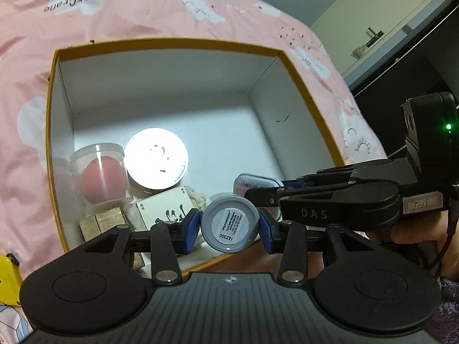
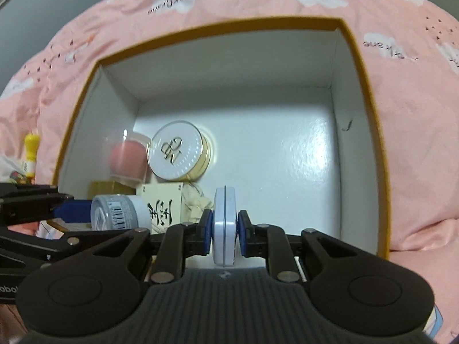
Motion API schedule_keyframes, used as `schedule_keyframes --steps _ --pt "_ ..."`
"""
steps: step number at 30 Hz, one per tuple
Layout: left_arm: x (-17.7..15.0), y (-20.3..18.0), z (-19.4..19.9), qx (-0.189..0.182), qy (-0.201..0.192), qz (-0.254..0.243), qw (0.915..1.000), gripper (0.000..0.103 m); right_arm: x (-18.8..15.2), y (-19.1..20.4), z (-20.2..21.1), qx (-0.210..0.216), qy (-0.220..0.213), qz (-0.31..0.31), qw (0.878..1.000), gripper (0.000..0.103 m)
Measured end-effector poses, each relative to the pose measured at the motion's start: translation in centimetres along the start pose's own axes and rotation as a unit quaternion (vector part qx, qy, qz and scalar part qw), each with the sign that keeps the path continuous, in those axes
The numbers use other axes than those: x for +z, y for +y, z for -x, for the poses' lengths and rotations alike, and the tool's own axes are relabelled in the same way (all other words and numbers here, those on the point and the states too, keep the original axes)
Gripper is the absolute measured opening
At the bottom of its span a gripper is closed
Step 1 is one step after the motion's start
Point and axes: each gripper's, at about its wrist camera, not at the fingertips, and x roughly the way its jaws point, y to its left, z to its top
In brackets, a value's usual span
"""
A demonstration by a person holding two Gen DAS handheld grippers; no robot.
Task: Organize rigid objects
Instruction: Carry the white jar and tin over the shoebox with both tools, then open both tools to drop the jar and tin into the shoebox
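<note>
Left gripper (image 1: pixel 229 229) pinches a small round jar (image 1: pixel 229 223) between its blue pads, label facing the camera, above the near rim of the open box (image 1: pixel 172 43). Right gripper (image 2: pixel 224 229) is clamped on a flat white tin (image 2: pixel 225 226) held on edge, over the near part of the box. Compact (image 2: pixel 179 154), clear tub with pink sponge (image 2: pixel 129 154), printed card box (image 2: pixel 160 206) and wooden blocks (image 1: pixel 100 223) crowd the near-left corner. The far and right floor is bare; yellow-edged walls stand all round.
</note>
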Motion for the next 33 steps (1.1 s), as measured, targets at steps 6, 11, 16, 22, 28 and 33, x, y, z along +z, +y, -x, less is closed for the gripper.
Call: schedule_keyframes --steps 6,11,16,22,28,33 --pt "0.4 0.4 -1.5 0.007 0.02 0.012 0.9997 0.049 0.6 0.3 -2.6 0.003 0.04 0.028 0.999 0.017" --pt "0.6 0.4 -2.4 0.006 0.032 0.013 0.9994 0.049 1.0 0.0 -3.8 -0.013 0.057 0.032 0.998 0.019" --pt "0.8 0.3 -3.3 0.008 0.041 0.018 0.9989 0.049 1.0 0.4 -2.8 -0.039 0.045 0.062 0.996 0.024" --pt "1.0 0.4 -3.9 0.013 0.057 0.033 0.9978 0.049 0.9 0.3 -1.1 -0.062 0.023 0.084 0.994 0.036" --pt "0.8 0.8 -4.0 0.022 0.066 0.045 0.9966 0.049 0.7 0.1 -0.7 -0.061 0.016 0.079 0.995 0.037" --pt "0.7 0.7 -3.9 0.033 0.062 0.047 0.9964 0.058 0.7 0.5 -0.7 -0.061 0.015 0.085 0.994 0.037"
